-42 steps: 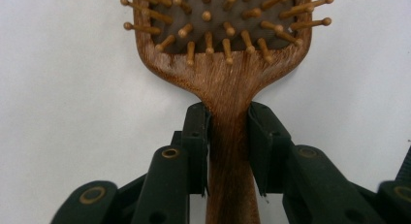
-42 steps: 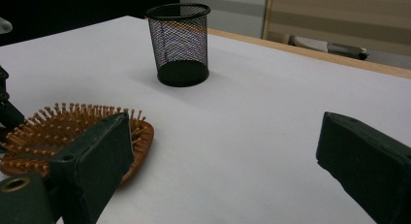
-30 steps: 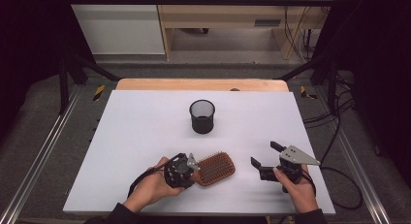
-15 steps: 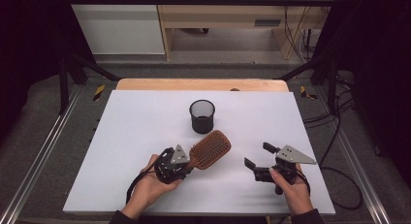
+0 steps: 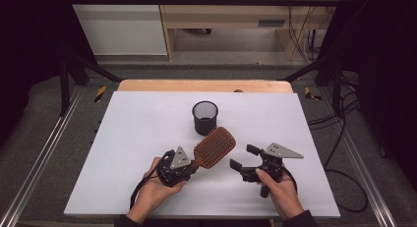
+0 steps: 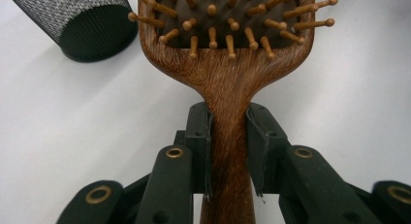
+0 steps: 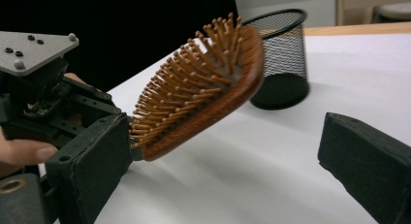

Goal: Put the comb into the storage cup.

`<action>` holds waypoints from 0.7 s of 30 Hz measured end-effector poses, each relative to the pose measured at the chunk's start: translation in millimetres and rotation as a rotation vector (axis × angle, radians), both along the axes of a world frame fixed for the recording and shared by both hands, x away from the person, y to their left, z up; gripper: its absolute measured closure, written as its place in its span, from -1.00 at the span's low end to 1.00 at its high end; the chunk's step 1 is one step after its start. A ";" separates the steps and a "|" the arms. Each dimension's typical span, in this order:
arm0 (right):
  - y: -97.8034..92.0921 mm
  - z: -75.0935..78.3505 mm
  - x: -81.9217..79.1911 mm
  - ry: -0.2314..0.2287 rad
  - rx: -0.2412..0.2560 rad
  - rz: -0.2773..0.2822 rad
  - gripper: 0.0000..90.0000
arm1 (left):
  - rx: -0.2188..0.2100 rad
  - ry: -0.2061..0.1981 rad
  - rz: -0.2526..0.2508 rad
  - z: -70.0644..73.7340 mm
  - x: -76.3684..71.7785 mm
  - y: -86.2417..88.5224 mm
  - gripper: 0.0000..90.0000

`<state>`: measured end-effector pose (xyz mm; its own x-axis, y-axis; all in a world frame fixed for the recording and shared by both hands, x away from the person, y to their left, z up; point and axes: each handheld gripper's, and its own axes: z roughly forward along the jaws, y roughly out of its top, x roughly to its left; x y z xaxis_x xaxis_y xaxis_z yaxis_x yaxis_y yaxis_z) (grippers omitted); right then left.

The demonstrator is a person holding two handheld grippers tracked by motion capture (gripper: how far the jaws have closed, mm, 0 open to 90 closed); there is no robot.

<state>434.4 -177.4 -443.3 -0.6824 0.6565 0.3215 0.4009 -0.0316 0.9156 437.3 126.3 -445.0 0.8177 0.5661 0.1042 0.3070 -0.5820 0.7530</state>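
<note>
A wooden paddle hairbrush (image 5: 215,147) with wooden bristles is held up off the white table (image 5: 137,133), its head tilted toward a black mesh cup (image 5: 204,117). My left gripper (image 5: 189,164) is shut on the brush's handle (image 6: 228,151), one jaw on each side. In the left gripper view the brush head (image 6: 228,20) fills the top and the mesh cup (image 6: 77,20) lies at the upper left. My right gripper (image 5: 242,157) stands open to the right of the brush, nothing between its jaws. In the right gripper view the hairbrush (image 7: 203,88) hangs in front of the cup (image 7: 281,59).
The table's wooden far edge (image 5: 201,85) runs behind the cup. Metal rails (image 5: 39,153) flank the table on both sides. Cables (image 5: 339,138) trail off the right side. A wooden bench (image 5: 221,20) stands farther back.
The left gripper has lifted the hairbrush off the table and carried it up and toward the mesh cup. The right gripper has shifted slightly left and stays open.
</note>
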 end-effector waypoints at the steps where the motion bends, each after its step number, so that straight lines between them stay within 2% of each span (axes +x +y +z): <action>1: 3.2 0.6 1.7 0.008 0.007 0.004 -0.87 | -0.001 -0.006 0.003 0.7 -0.4 0.5 0.63; 6: 24.5 3.4 9.6 0.051 0.046 0.036 -0.82 | -0.030 -0.032 0.012 3.1 -1.9 2.6 0.63; 11: 44.8 9.4 15.6 0.079 0.083 0.061 -0.78 | -0.039 -0.068 0.019 4.1 -6.1 1.9 0.63; 18: 52.5 21.3 23.9 0.101 0.141 0.047 -0.68 | -0.073 -0.081 0.027 6.5 -9.3 0.9 0.63; 21: 52.5 24.8 26.6 0.110 0.156 0.040 -0.56 | -0.085 -0.088 0.037 7.1 -10.0 0.3 0.62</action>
